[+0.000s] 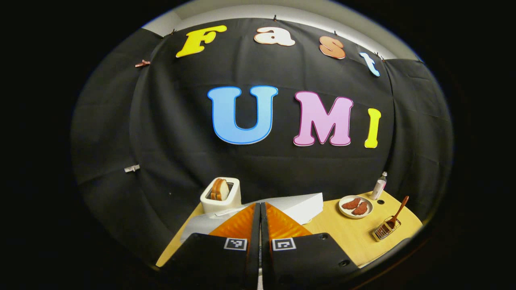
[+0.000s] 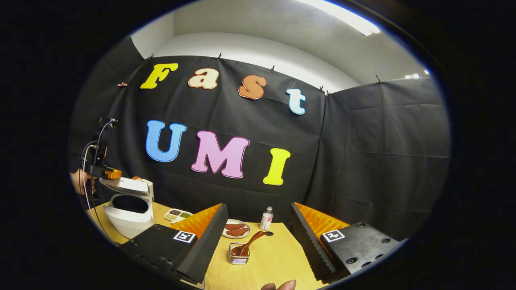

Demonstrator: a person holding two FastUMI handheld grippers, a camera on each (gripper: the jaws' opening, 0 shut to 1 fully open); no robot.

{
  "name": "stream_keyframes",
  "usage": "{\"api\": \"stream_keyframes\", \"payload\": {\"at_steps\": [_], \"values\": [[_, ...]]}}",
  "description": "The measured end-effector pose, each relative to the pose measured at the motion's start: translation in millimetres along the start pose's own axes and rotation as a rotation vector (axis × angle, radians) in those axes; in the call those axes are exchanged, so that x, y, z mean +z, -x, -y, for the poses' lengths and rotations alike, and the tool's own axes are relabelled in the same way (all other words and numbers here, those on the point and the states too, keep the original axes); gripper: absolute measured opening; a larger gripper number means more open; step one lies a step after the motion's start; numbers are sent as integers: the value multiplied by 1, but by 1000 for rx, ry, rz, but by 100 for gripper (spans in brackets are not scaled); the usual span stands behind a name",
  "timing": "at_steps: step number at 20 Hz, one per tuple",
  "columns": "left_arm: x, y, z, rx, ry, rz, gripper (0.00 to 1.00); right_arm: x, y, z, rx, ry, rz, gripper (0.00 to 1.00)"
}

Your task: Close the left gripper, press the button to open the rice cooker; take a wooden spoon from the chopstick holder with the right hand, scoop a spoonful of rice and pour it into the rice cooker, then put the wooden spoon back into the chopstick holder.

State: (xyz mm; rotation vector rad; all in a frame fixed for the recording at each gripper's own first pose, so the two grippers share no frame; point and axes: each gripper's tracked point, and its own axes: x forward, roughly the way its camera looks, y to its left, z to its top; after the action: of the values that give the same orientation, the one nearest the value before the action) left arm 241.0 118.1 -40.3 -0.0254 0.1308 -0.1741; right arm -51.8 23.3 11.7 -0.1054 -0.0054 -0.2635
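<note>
Between right claw [image 2: 258, 237] spread fingers: wooden spoon [image 2: 250, 243], apart, in chopstick holder [image 2: 239, 255].

Right gripper [image 2: 258, 237] jaws wide apart — wooden spoon [image 2: 250, 243] upright in chopstick holder [image 2: 239, 255] between them.

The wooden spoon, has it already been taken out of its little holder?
No. In the right gripper view the wooden spoon stands in the chopstick holder, ahead of the open right hand-held gripper.

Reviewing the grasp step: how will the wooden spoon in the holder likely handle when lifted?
The brown wooden spoon looks rigid, probably light. It leans loosely in the small wire chopstick holder, which may tip or drag when lifted.
</note>
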Motion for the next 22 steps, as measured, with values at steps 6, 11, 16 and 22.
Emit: {"api": "stream_keyframes", "payload": {"at_steps": [6, 11, 16, 22], "values": [[28, 36, 4, 12, -34, 85, 54, -7, -5, -13, 37, -18, -13, 98], [35, 84, 26, 35, 72, 137, 98, -46, -26, -30, 158, -105, -86, 98], [12, 127, 50, 52, 130, 104, 98, -114, -74, -16, 175, -168, -194, 98], [-37, 170, 62, 109, 132, 60, 96, -210, -131, -14, 204, -242, -340, 98]]}}
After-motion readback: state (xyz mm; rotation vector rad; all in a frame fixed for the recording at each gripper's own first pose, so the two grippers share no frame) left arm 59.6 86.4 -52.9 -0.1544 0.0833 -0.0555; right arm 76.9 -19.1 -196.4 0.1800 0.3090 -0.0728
